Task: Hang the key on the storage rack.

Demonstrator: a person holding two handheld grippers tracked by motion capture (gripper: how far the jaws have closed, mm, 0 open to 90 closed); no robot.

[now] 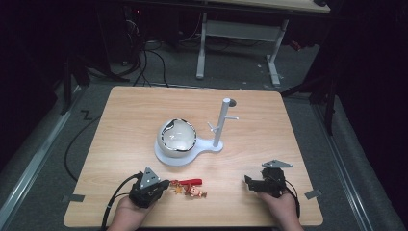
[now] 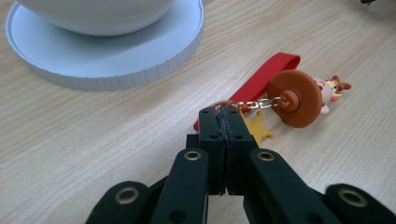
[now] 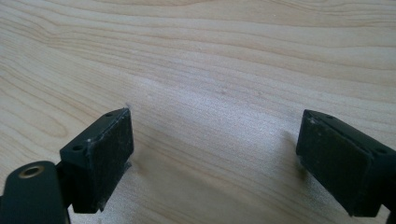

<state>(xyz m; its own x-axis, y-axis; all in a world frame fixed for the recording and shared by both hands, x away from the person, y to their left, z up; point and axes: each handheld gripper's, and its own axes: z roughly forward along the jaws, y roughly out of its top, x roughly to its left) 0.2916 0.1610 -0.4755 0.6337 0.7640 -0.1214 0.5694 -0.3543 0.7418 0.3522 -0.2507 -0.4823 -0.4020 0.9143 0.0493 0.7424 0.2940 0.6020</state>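
- Gripping looks to be the step in hand: the left gripper (image 2: 223, 122) has its jaws pressed together on the ring of the keychain (image 2: 295, 96), right where the little gold chain joins it.
- The keychain is lying flat near the front edge of the table (image 1: 120, 125), a bit left of centre, with its red strap (image 2: 261, 79), yellow star (image 2: 259, 129) and small figure spread out towards the middle.
- The right gripper (image 1: 256, 183) is parked near the front right corner, jaws held wide apart over bare wood, nothing between them.
- Further back, about mid-table, a white stand (image 1: 219, 126) with side pegs can be seen on a round base next to a bowl (image 1: 178, 136).
- Best guess: the keychain is meant for one of those pegs. So the next move would call for a clean lift without the ring slipping, then the loop lined up over a peg tip.
- Swinging of the figure should probably be watched for.
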